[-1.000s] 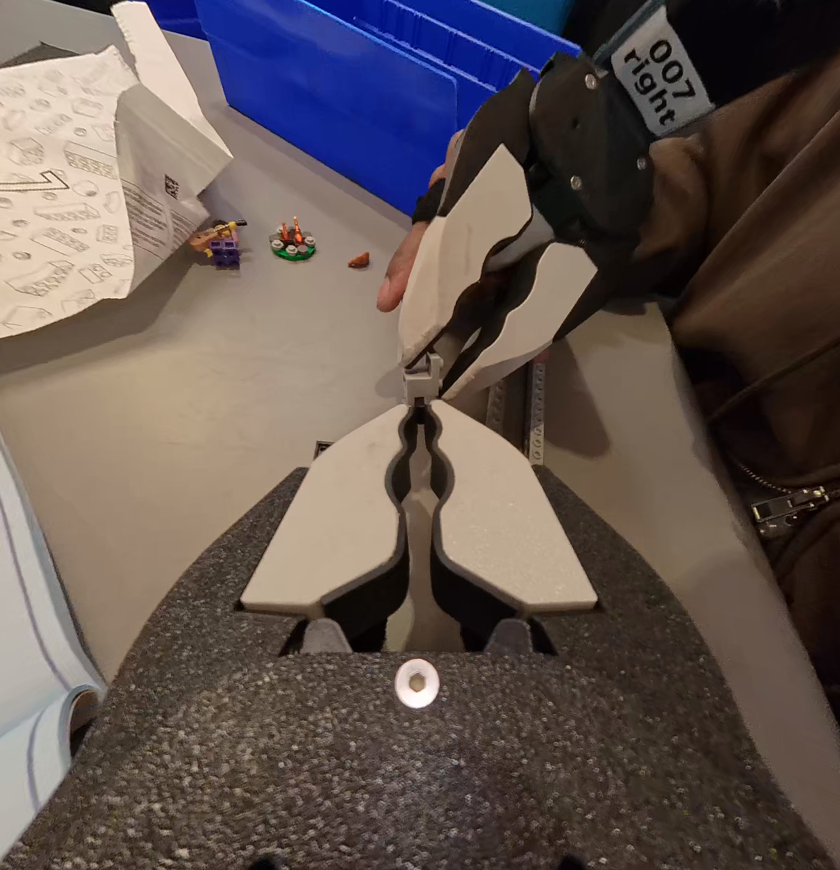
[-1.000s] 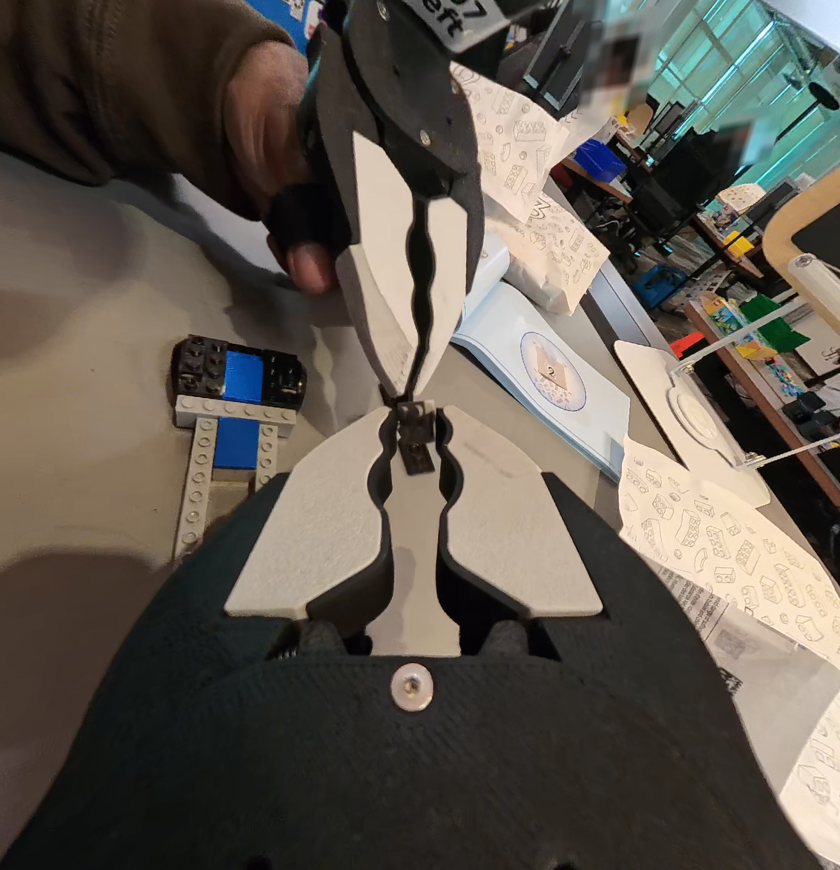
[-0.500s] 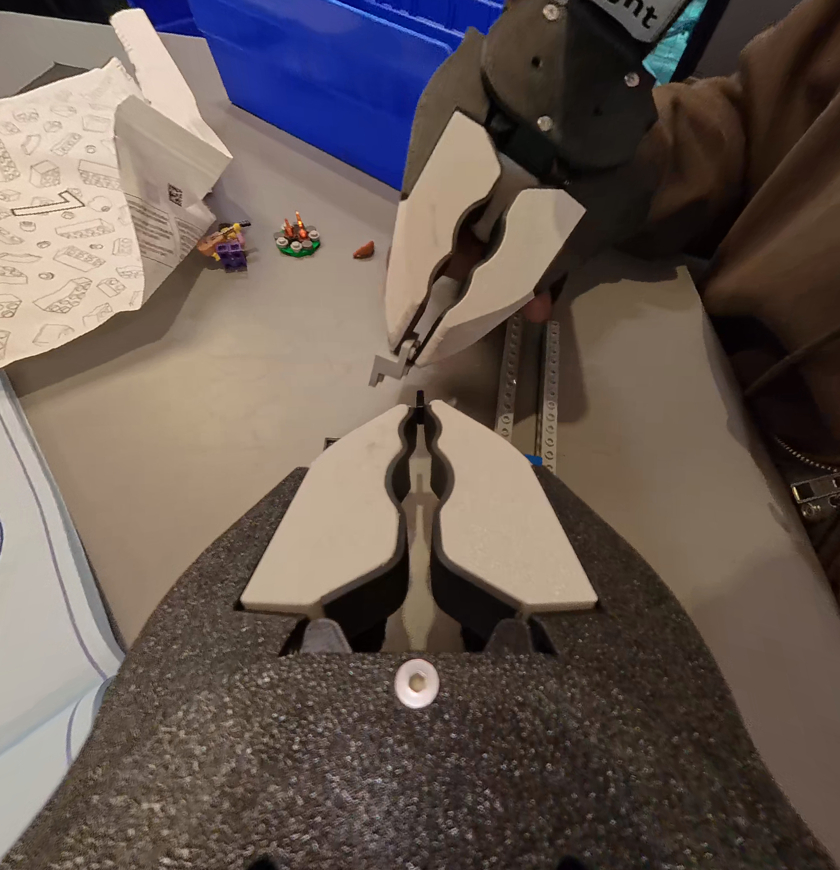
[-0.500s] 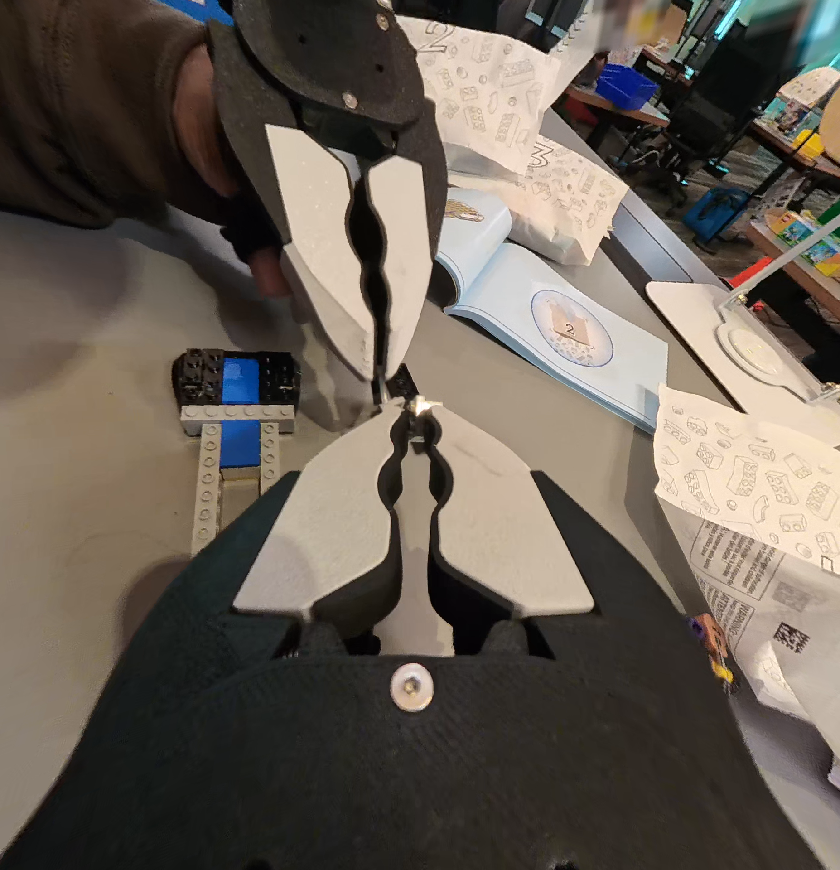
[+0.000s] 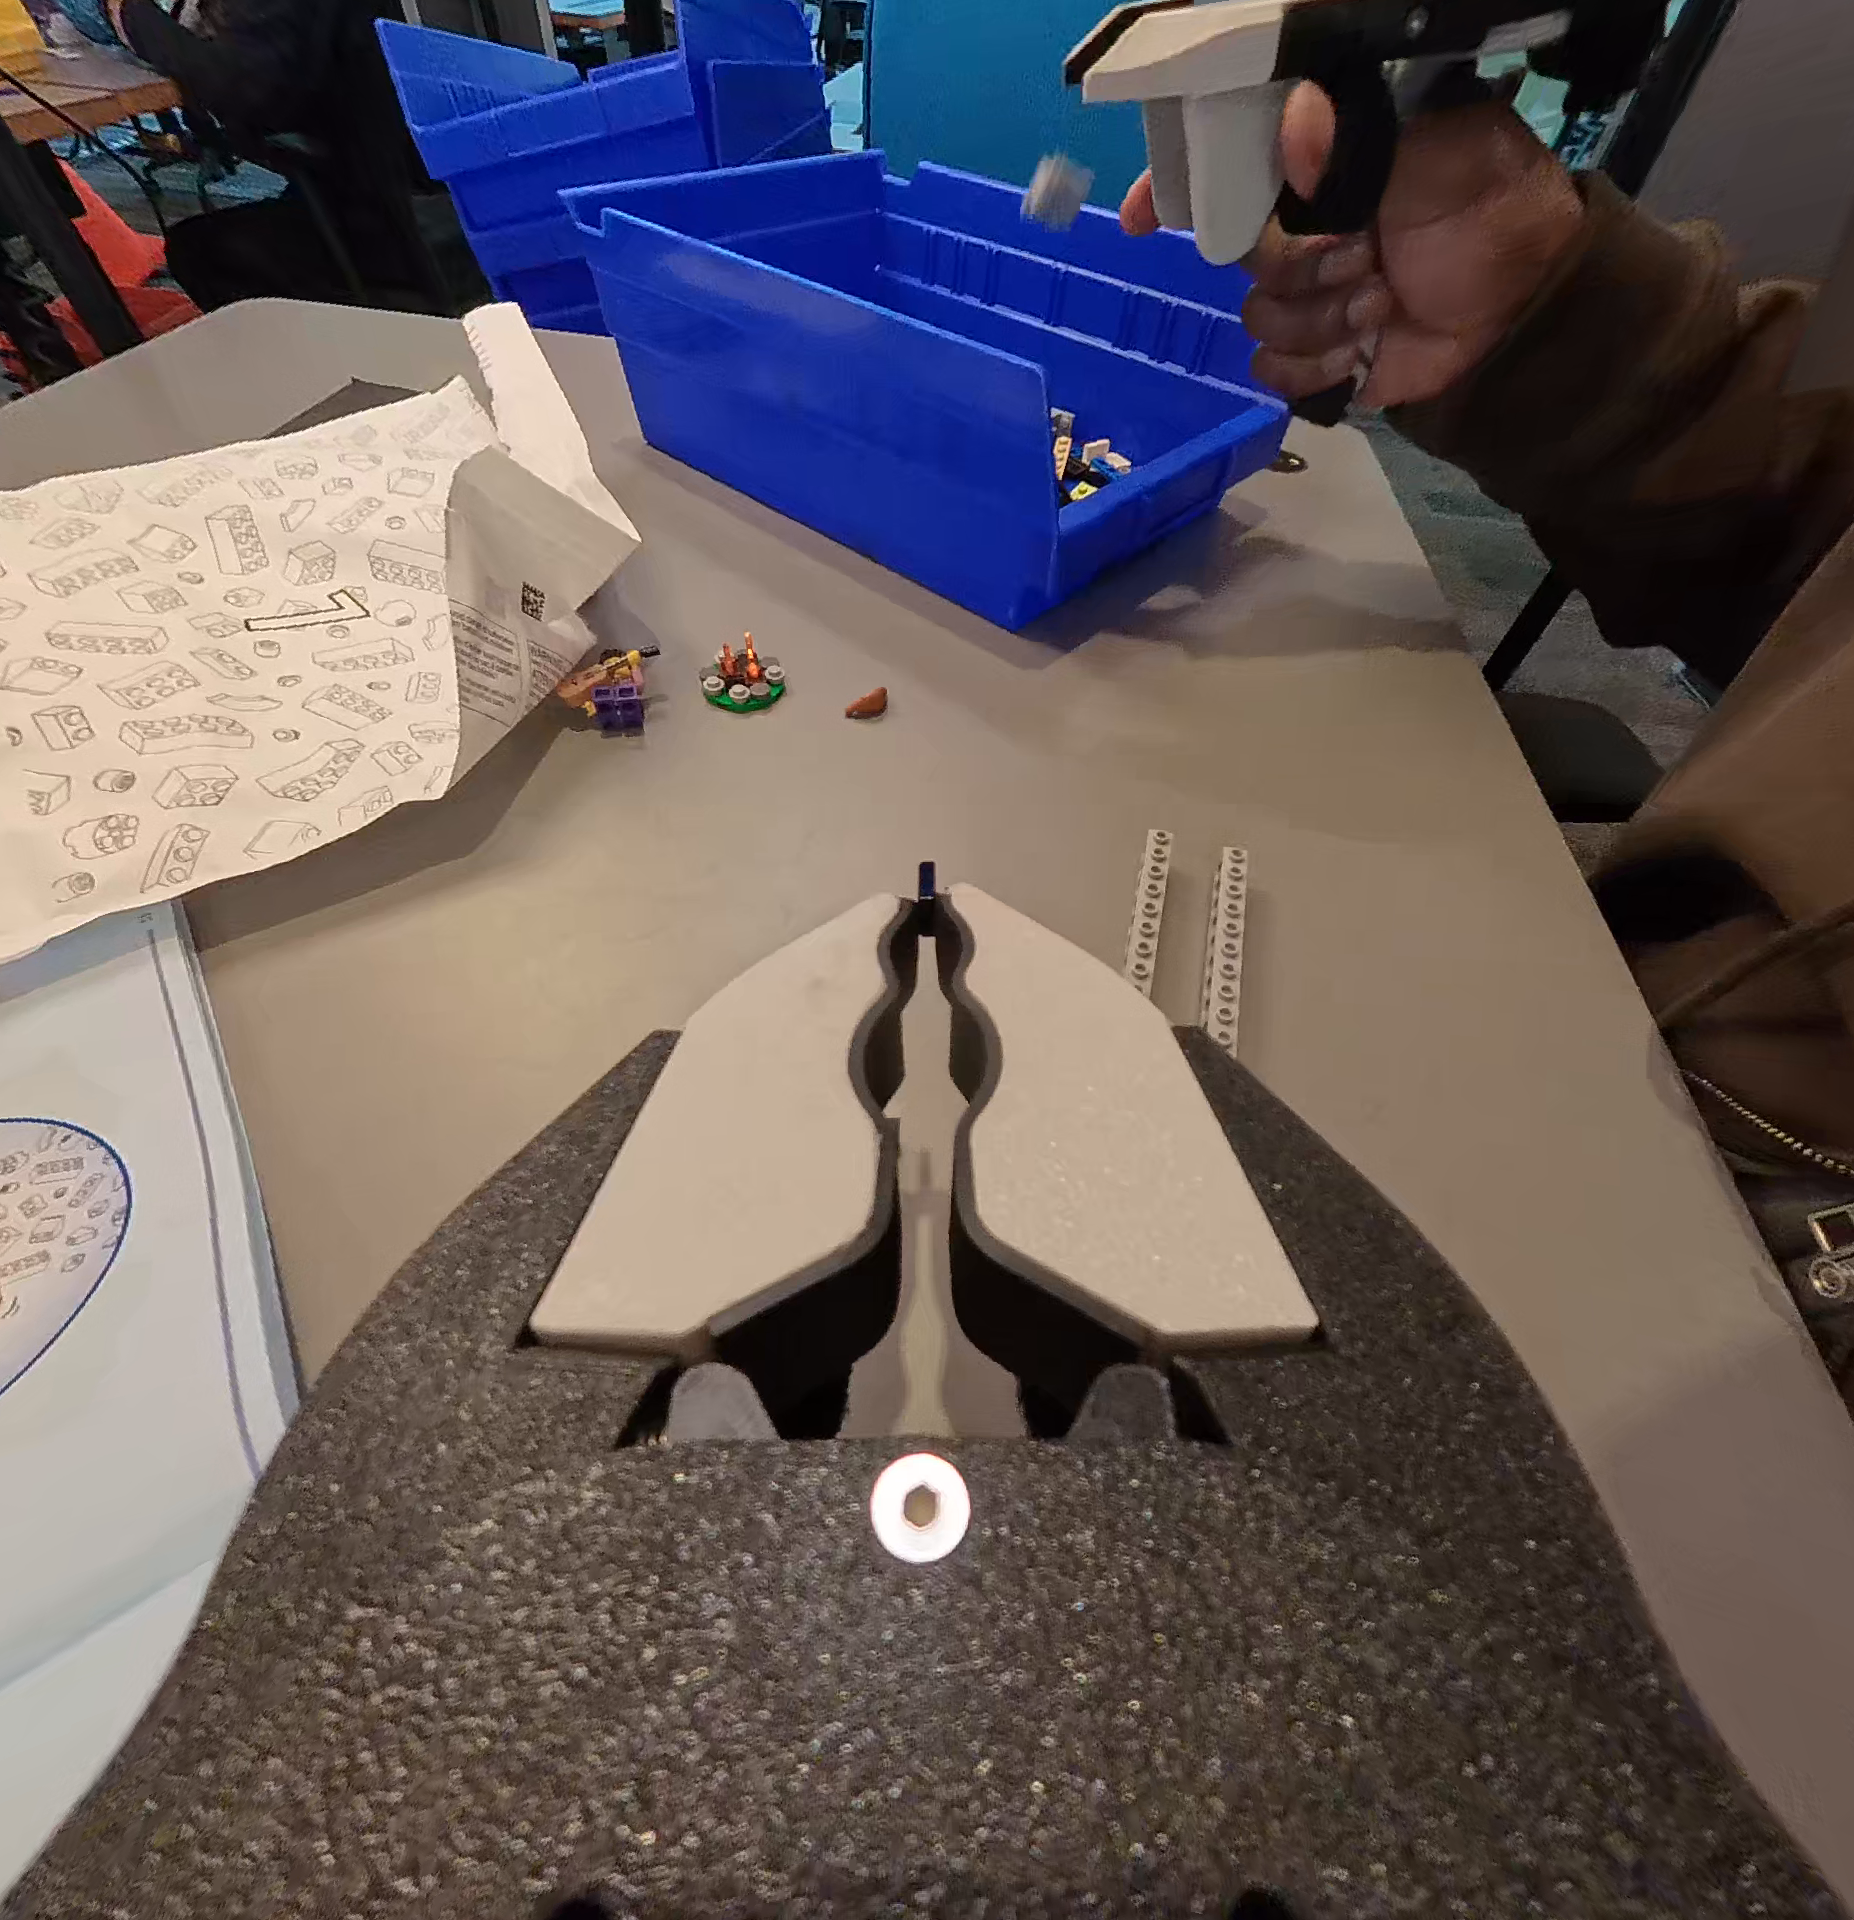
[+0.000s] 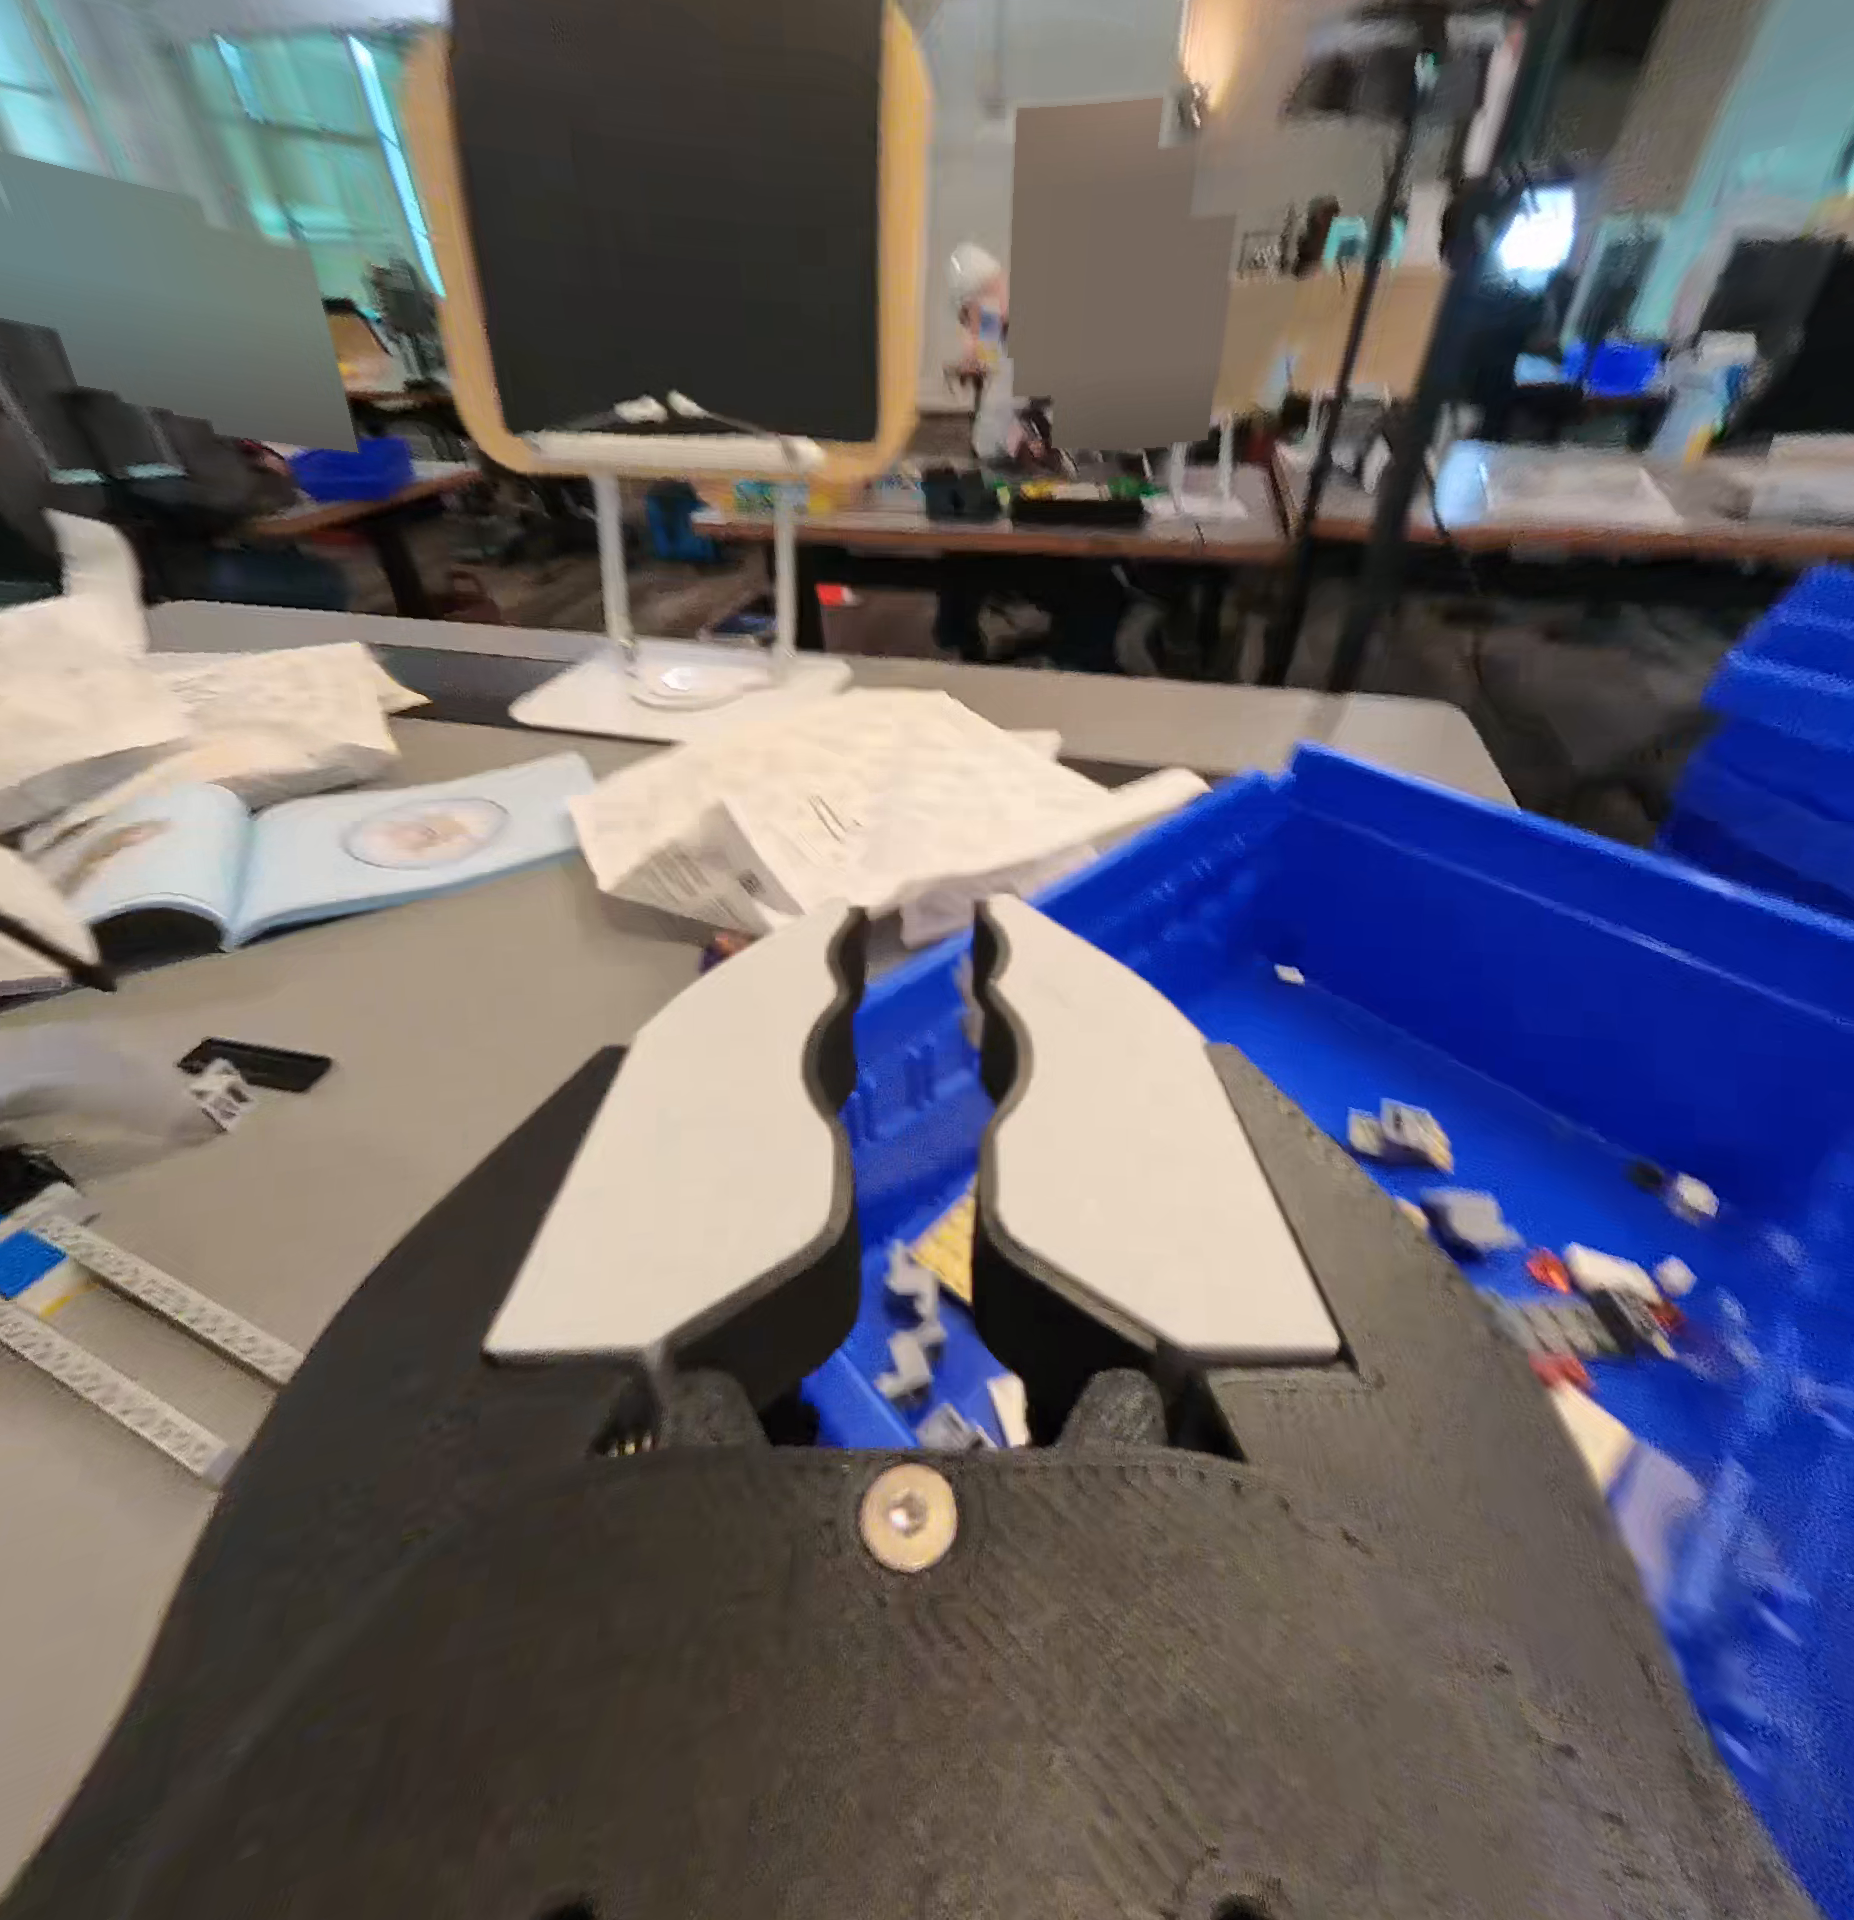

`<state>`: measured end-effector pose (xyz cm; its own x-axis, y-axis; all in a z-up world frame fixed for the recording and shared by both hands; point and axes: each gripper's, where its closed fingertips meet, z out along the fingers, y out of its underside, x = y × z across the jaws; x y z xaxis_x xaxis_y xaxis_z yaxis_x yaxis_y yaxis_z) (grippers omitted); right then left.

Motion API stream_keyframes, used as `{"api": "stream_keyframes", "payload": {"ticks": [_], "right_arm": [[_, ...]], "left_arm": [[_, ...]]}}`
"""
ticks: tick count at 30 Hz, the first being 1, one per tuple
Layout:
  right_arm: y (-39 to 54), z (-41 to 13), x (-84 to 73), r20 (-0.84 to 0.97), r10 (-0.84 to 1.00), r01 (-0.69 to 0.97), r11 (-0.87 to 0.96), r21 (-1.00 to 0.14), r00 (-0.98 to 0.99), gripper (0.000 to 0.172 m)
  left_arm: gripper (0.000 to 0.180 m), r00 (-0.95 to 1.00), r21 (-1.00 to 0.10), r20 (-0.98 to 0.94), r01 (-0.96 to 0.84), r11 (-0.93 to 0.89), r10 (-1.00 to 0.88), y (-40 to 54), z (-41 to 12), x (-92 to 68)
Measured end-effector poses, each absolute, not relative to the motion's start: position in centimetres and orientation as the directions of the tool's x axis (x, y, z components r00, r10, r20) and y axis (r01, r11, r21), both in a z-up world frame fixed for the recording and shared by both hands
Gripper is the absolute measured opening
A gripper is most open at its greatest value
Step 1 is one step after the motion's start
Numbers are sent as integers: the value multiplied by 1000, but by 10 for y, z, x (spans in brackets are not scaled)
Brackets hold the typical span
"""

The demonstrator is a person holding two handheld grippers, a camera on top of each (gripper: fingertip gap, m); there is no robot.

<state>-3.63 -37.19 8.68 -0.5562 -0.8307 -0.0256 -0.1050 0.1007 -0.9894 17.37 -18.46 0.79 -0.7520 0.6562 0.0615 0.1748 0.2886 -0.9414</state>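
Blue bin (image 5: 933, 416) sits far right on the grey desk (image 5: 694, 831), right tongs (image 6: 918, 925) parted and bare above it. Left tongs (image 5: 928, 902) pinch a small dark piece (image 5: 927, 878) near two grey beams (image 5: 1188, 925).

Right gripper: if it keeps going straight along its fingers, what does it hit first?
Probably the near wall of the blue bin, which crosses the gap between the open fingers of the right gripper. The printed paper bag lies just beyond; depth is unclear.
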Motion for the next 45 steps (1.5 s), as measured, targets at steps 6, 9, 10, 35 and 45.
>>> {"api": "stream_keyframes", "payload": {"ticks": [6, 9, 10, 35, 45], "right_arm": [[-364, 84, -44, 22, -848, -164, 77, -983, -530, 25], [-314, 78, 0, -17, -947, -167, 74, -983, -321, 23], [-293, 73, 18, -46, -972, -169, 87, -982, -232, 23], [-281, 57, 37, -100, -983, -235, 134, -963, -152, 3], [-388, 29, -73, 150, -786, -467, 192, -863, -600, 22]], "left_arm": [[2, -727, -950, 84, 149, 275, 682, -183, 15, 161], [2, -680, -967, 128, 75, 243, 722, -179, 26, 149], [2, -669, -971, 128, 66, 231, 732, -178, 28, 146], [28, -674, -833, 9, 403, 378, 738, -161, -24, 189], [32, -729, -709, -126, 540, 452, 673, -180, -66, 197]]}}
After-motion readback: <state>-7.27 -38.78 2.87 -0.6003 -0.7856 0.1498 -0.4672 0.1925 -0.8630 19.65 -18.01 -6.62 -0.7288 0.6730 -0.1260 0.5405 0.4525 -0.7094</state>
